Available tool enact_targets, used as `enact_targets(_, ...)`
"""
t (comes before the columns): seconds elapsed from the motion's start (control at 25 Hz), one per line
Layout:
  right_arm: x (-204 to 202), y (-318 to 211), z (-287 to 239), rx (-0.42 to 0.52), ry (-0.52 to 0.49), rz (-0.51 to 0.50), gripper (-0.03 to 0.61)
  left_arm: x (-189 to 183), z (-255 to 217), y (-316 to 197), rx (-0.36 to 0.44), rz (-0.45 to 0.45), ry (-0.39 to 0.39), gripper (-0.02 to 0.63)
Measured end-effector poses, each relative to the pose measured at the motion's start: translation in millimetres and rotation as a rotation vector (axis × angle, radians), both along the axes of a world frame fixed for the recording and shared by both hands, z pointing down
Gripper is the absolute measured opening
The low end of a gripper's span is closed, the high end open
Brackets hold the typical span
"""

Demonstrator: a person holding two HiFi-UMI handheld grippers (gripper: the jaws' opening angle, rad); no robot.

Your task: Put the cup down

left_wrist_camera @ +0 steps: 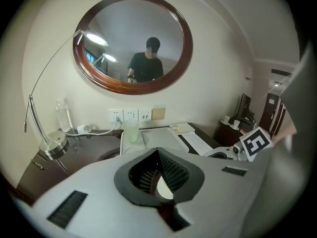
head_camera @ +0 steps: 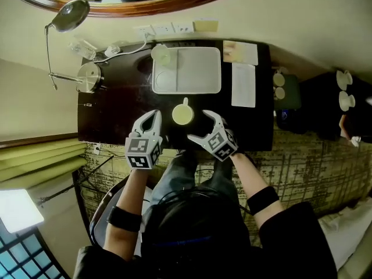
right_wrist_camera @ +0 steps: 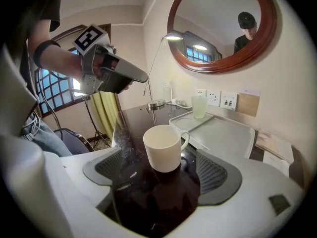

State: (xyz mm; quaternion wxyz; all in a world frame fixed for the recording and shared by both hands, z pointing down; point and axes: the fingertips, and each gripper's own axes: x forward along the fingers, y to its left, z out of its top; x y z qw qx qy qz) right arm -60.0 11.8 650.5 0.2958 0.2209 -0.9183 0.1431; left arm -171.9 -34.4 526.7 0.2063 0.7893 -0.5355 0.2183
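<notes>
The left gripper [head_camera: 154, 116], clenched on nothing, hangs just left of the cup [head_camera: 182, 114]. The cup stands upright on the table's [head_camera: 110, 121] near part, between the right gripper's [head_camera: 200, 125] released jaws, neither pad touching. The right gripper should back straight out, clear of the handle.

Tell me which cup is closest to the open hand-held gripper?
The white cup with a handle, standing on the dark table between the open jaws of the right hand-held gripper. The greenish cup stands farther off, on the grey tray.
</notes>
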Motion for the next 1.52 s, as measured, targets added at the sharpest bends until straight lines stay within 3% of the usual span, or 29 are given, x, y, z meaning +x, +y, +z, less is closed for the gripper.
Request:
enact_targets(0.4, -34.4, -26.8, 41.5, 0.055, 0.012, 0.003, 0.515, -26.3, 32.4, 3.8, -0.068, 0.048, -0.026, 0.0)
enact_targets(0.64, -56.9, -31.2, 49.3, 0.075, 0.016, -0.059, 0.514, -40.1, 45.0, -2.9, -0.087, 0.051, -0.034, 0.0)
enact_targets(0.76, -62.4, -32.0, 52.1, 0.068, 0.007, -0.07, 0.43, -41.7, 48.3, -6.7, -0.087, 0.038, -0.027, 0.0)
enact_targets(1.16, -61.0, -39.5, 42.8, 0.026, -0.028, -0.019, 0.426, -40.5, 56.7, -1.7, -0.094, 0.043, -0.011, 0.0)
enact_targets(1.52, -82.0, -99.3, -6.5, 0.108, -0.026, 0.135, 0.428, -38.7, 70.6, 6.3, -0.117, 0.037, 0.004, 0.0)
